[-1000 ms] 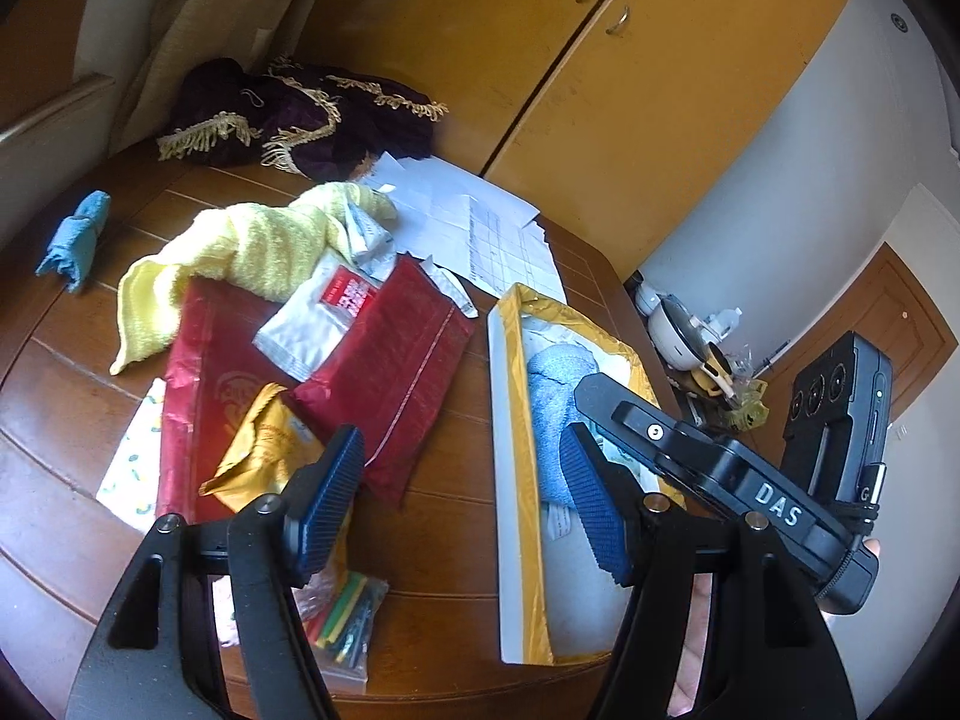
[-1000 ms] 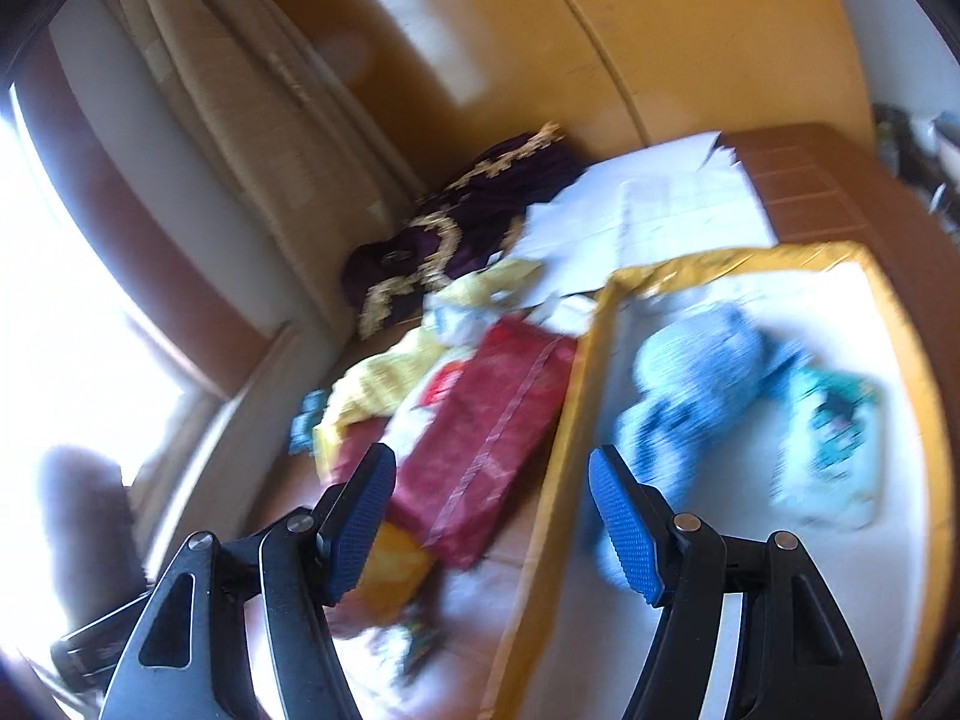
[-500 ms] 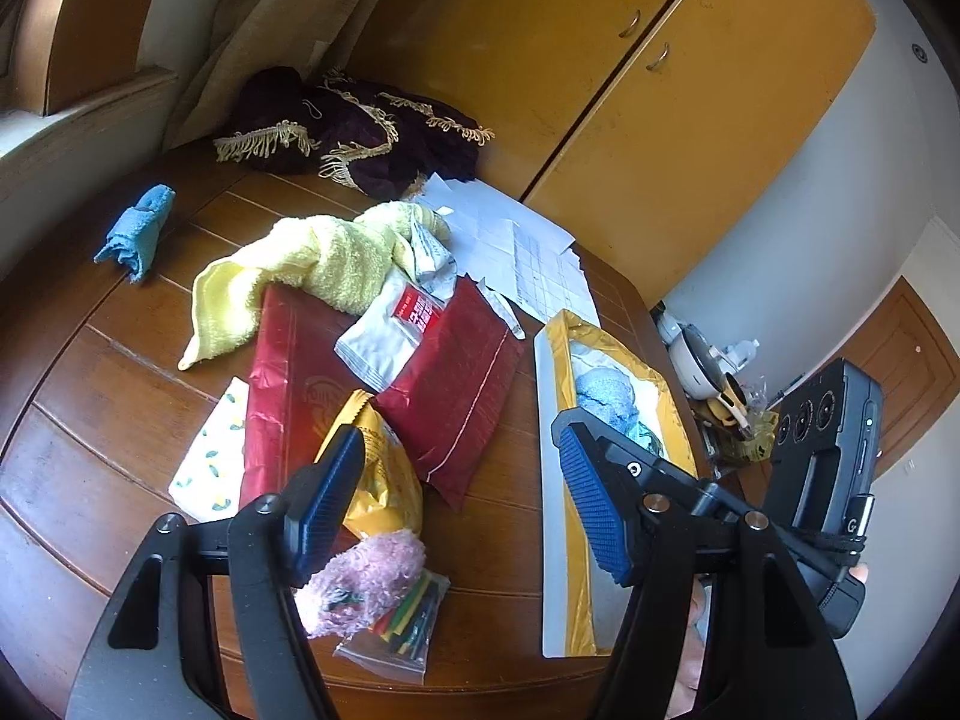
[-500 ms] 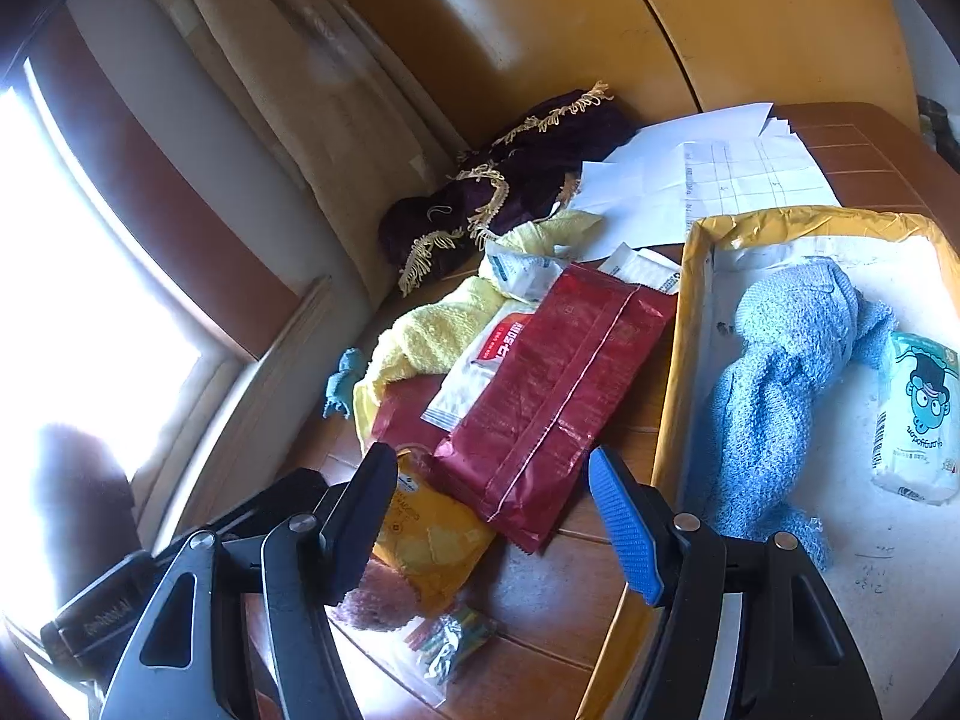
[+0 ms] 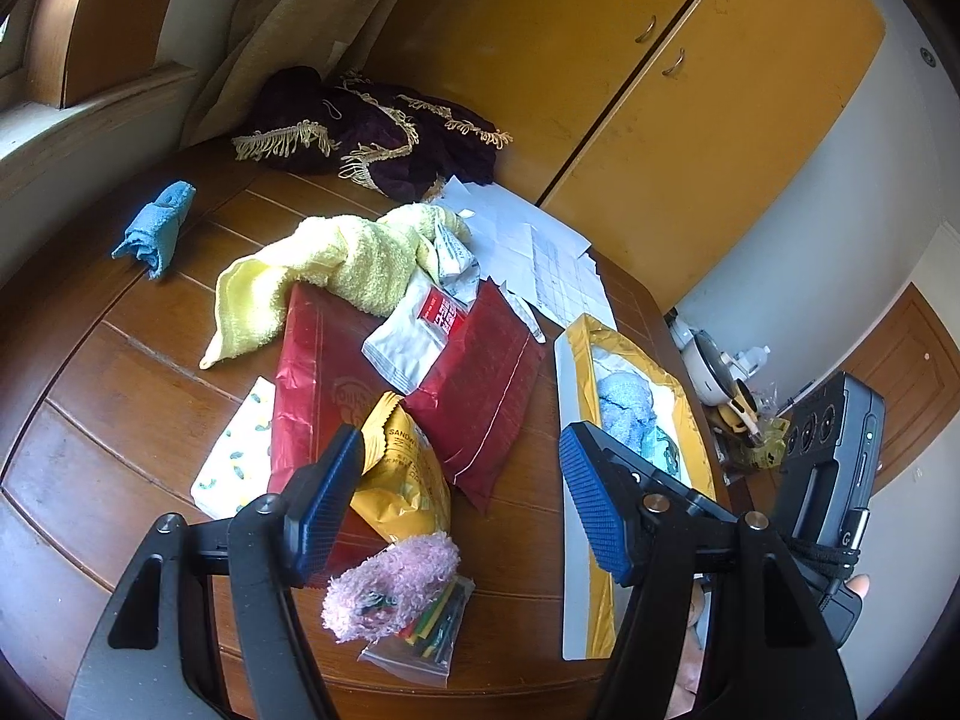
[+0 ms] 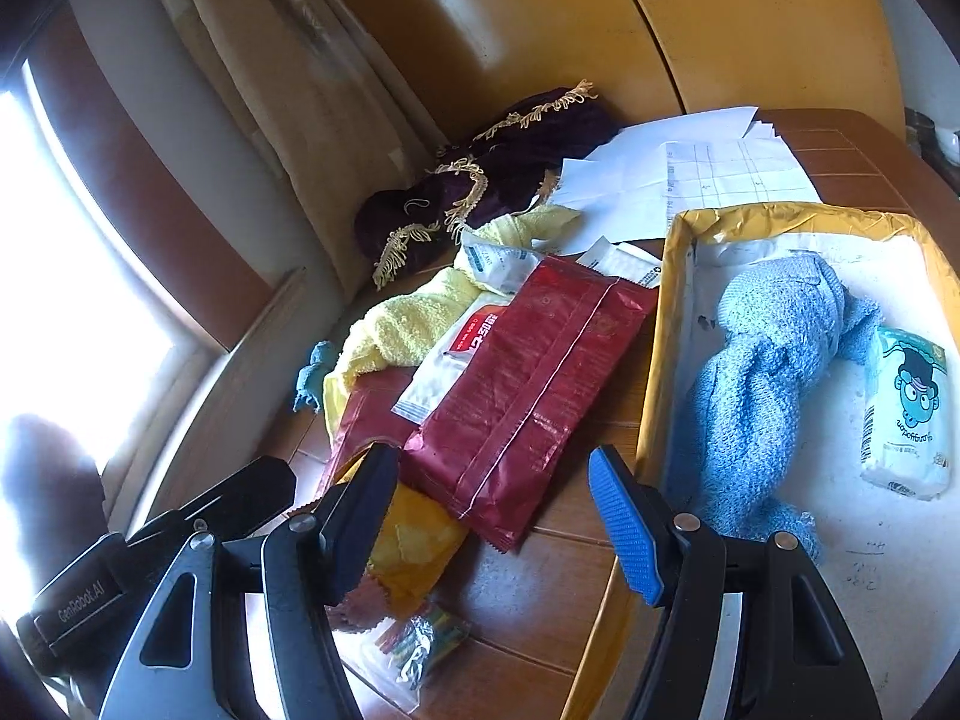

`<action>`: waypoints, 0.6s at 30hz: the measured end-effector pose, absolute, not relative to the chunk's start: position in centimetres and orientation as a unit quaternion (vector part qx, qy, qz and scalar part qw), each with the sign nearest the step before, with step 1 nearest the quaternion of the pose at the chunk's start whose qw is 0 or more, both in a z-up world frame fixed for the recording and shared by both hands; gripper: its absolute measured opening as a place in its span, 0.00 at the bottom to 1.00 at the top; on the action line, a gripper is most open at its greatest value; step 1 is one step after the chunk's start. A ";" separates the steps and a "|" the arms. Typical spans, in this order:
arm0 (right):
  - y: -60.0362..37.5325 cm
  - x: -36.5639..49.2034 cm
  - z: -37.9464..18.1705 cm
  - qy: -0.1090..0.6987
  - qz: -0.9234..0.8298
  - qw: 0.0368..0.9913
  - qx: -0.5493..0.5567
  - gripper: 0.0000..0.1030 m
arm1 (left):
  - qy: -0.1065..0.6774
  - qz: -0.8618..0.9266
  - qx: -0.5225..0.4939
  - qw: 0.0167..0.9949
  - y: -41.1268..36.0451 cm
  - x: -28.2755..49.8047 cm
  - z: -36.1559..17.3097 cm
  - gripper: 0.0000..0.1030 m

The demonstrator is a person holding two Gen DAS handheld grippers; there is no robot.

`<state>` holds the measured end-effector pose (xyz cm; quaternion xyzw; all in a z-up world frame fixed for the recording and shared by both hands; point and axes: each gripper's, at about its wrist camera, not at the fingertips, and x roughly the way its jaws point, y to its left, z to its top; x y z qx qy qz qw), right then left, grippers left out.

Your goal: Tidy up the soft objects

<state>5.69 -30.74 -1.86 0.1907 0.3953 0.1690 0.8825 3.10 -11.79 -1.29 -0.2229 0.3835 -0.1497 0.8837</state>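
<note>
A white tray with a gold rim (image 5: pixel 573 420) (image 6: pixel 666 324) lies on the right of the wooden table; inside it are a blue knitted cloth (image 6: pixel 762 372) (image 5: pixel 624 408) and a white tissue pack (image 6: pixel 909 414). Left of the tray is a heap: a yellow towel (image 5: pixel 336 267) (image 6: pixel 408 324), red foil packets (image 5: pixel 474 390) (image 6: pixel 528 390), a yellow snack bag (image 5: pixel 402 486) and a pink fluffy sock (image 5: pixel 390 579). A small blue cloth (image 5: pixel 156 228) lies far left. My left gripper (image 5: pixel 459 498) hangs open above the sock and bag. My right gripper (image 6: pixel 492 516) is open over the red packet beside the tray's edge.
A dark purple fringed cloth (image 5: pixel 372 132) and loose papers (image 5: pixel 534 246) lie at the back of the table. A clear bag of coloured sticks (image 5: pixel 429 624) sits near the front edge. Yellow cupboard doors (image 5: pixel 690 96) stand behind; a curtain hangs left.
Both grippers have pulled back and up from the tray. The pink sock and the bag of sticks have come into the left wrist view. Both stayed open.
</note>
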 end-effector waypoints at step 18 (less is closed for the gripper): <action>-32.0 5.6 -2.1 0.405 0.159 0.878 0.198 0.65 | 0.379 -0.149 -0.214 0.888 -11.8 2.7 -0.8 0.65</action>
